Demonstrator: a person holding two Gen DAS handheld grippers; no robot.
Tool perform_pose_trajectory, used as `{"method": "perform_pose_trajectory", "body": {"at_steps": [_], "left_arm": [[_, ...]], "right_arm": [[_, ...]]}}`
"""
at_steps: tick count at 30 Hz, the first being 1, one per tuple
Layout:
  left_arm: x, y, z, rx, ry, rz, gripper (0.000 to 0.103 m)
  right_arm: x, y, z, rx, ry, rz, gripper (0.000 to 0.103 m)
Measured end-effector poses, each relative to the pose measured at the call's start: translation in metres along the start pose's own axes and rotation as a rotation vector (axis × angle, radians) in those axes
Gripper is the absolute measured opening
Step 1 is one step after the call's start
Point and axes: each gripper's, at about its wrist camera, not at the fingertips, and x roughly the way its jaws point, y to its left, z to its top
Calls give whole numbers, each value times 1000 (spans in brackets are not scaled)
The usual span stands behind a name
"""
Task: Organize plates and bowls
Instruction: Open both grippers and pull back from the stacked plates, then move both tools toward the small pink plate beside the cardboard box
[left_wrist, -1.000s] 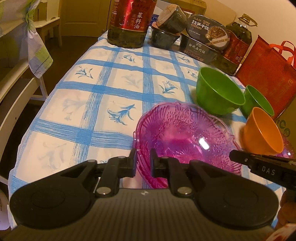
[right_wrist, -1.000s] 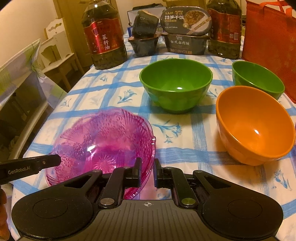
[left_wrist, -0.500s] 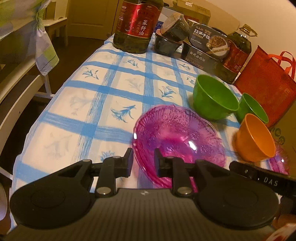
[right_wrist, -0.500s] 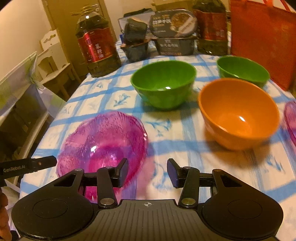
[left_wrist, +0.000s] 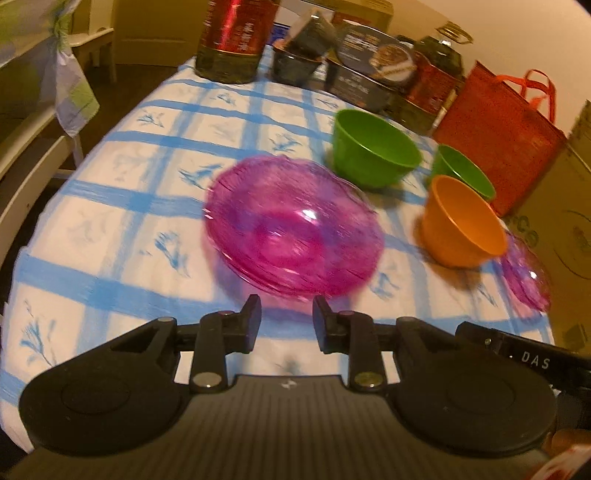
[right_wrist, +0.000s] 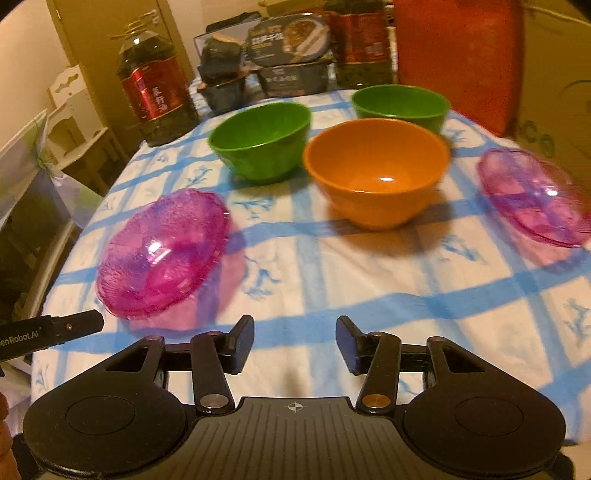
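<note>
I see the pink plate (left_wrist: 293, 232) flat on the tablecloth (left_wrist: 122, 221), rim up, round, no long axis, just beyond my left gripper (left_wrist: 286, 319), my right gripper (right_wrist: 294, 341) near-right of it, jaws of both just opening, nothing between them.

Blue-checked white tablecloth (right_wrist: 295, 280), 2 pink plates (right_wrist: 162, 254), orange bowl (right_wrist: 376, 181), 2 green bowls (right_wrist: 262, 140).

Both wrist cameras look steeply down over their own fingers from the table's (left_wrist: 110, 317) near edge toward its far edge, the left one closer in; both show the pink plate (left_wrist: 291, 229) (right_wrist: 162, 254) and the orange bowl (left_wrist: 461, 221) (right_wrist: 376, 177).
</note>
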Motion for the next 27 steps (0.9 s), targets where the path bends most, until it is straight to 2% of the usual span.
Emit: {"method": "perform_pose_trajectory", "body": {"at_steps": [2,5,12,15,27], "left_arm": [[-1,-11,-5,11,2,-11,31],[-2,-29,-11,30,4,-29,37],[-2,-72,-17,75,6,-76,50],[0,-88,-18,101,10,-87,52],[2,-140,-27,176,3,-142,69]], "right_arm": [[-9,-9,-3,5,-10,-27,60],[-21,-23,-6,30,-19,-56,62],[-46,-63,-11,86,-35,-125,64],[-54,-77,-14,100,-43,-148,64],[-79,-120,-21,185,-67,-184,65]]}}
